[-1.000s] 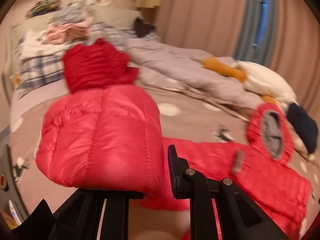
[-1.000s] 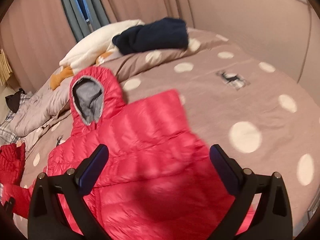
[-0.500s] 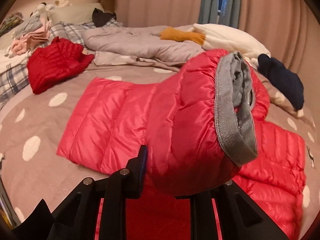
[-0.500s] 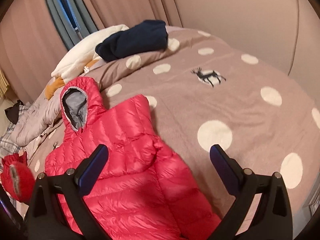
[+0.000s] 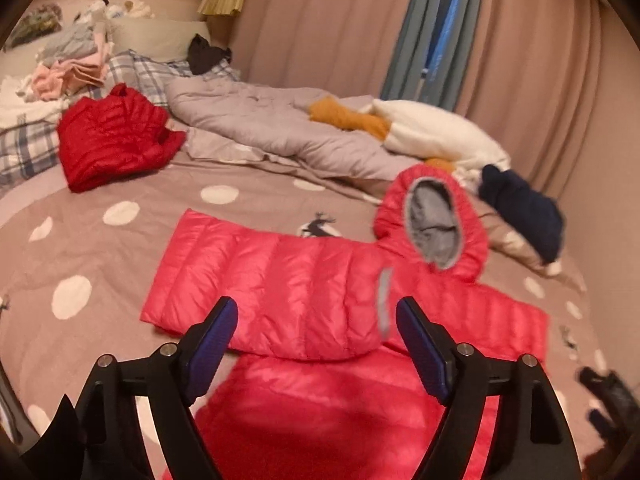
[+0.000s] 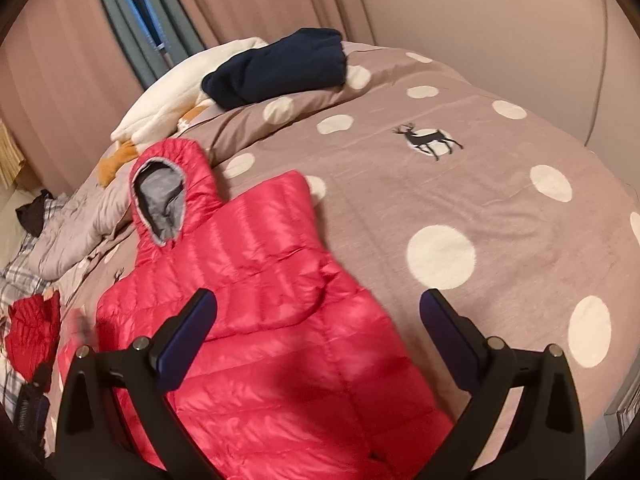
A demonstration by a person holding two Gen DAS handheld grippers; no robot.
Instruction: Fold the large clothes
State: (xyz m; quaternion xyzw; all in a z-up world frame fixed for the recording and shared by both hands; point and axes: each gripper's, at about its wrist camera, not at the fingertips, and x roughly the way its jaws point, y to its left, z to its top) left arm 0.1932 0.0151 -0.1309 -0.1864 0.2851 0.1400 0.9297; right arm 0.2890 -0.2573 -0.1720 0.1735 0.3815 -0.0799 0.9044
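Your left gripper (image 5: 316, 320): jaws have just been opening, nothing between them now. Red jacket (image 5: 280, 288) lies flat on the bed (image 5: 100, 248) just ahead, sleeve folded across. Your right gripper (image 6: 318, 308): spread wide, empty, above the jacket's body.

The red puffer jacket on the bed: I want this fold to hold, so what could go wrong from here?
1. The sleeve just laid across the jacket is puffy and slick; the left gripper has just opened, with nothing pinning it, so it may spring back.
2. The hood sticks out flat above the body; forgotten, it would leave the bundle lumpy.
3. The other sleeve lies out on the bedspread, unfolded, near the open right gripper.
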